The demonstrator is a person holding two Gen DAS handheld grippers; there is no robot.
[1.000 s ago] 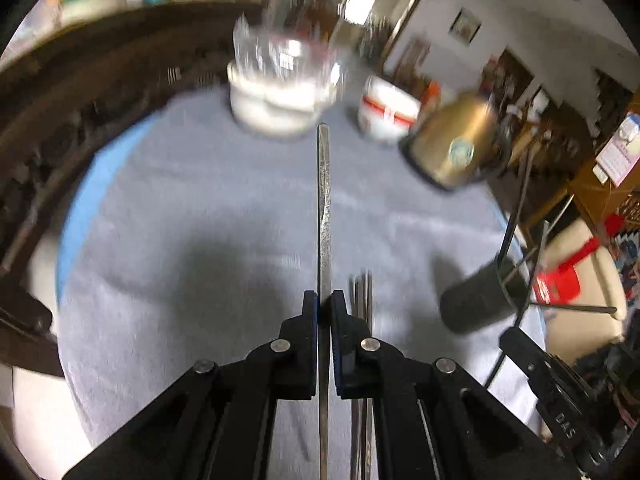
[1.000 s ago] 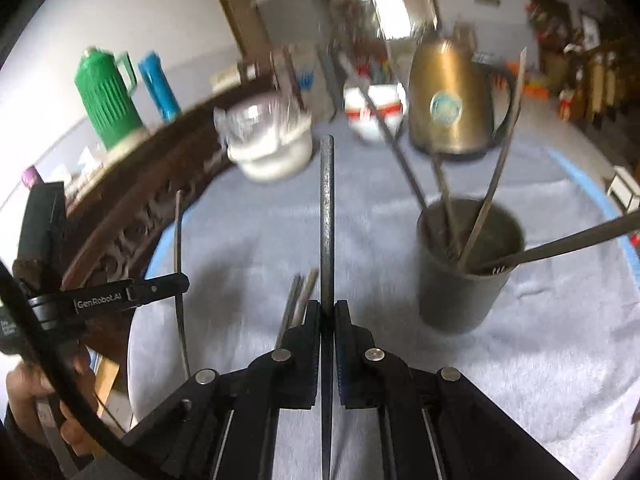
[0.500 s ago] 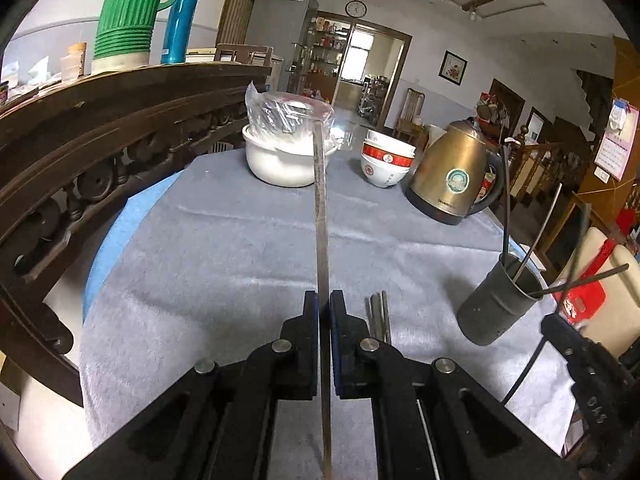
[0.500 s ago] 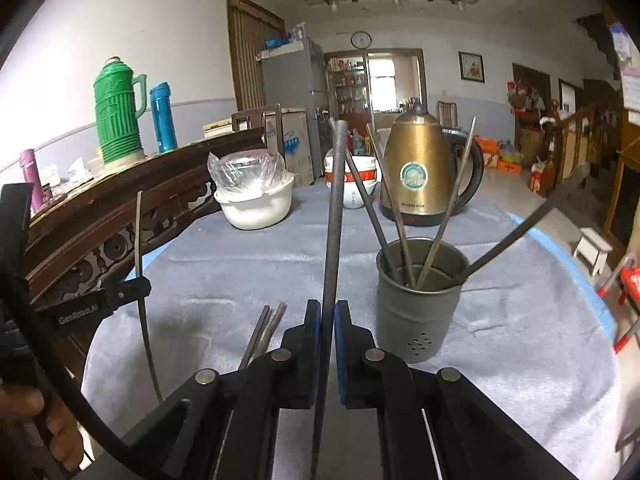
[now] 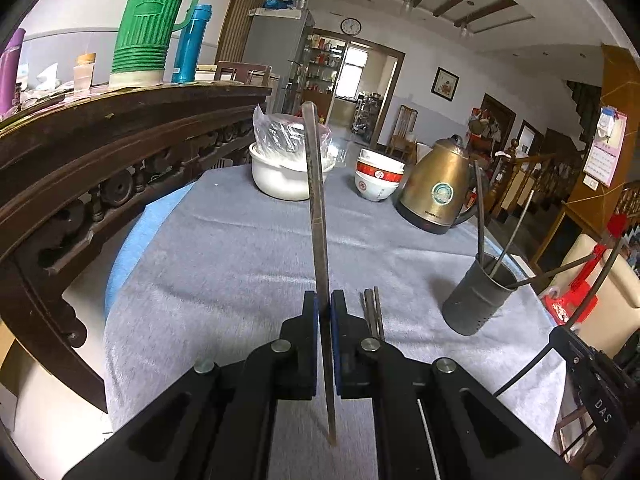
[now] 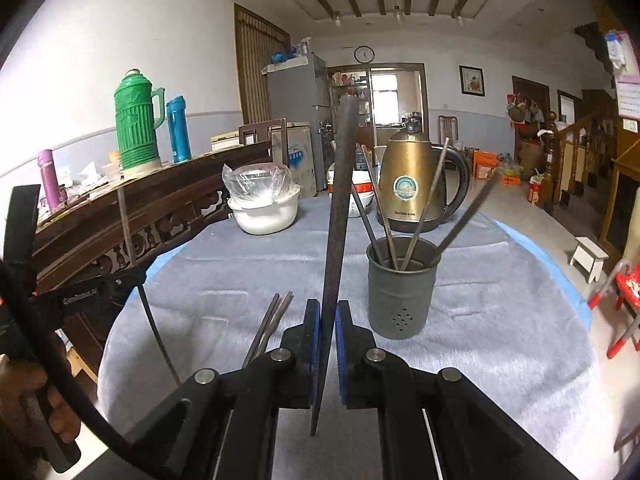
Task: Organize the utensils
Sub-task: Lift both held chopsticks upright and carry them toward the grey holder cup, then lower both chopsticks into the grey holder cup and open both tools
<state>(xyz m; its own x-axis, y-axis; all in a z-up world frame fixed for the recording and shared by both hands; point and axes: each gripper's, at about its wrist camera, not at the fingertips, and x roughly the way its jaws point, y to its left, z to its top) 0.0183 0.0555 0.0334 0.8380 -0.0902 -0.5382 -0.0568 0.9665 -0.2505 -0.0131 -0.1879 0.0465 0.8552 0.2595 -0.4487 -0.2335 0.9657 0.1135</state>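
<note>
My left gripper (image 5: 324, 300) is shut on a dark chopstick (image 5: 318, 216) that stands upright above the grey cloth. My right gripper (image 6: 325, 308) is shut on another dark chopstick (image 6: 340, 208), also upright. A grey metal utensil cup (image 6: 402, 292) holds several chopsticks and stands just right of the right gripper; it shows at the right in the left wrist view (image 5: 478, 298). Loose chopsticks (image 6: 272, 320) lie on the cloth left of the right gripper, and right of the left gripper (image 5: 372, 308). The left gripper (image 6: 124, 280) shows at the left in the right wrist view.
A brass kettle (image 6: 412, 184), stacked red-and-white bowls (image 5: 378, 178) and a white pot covered with plastic (image 5: 286, 164) stand at the far side of the table (image 5: 224, 256). A carved wooden cabinet (image 5: 100, 152) with a green thermos (image 5: 150, 24) runs along the left.
Both grippers have tilted upward with their chopsticks still held, so more of the room shows. The cup now looks farther from the right gripper.
</note>
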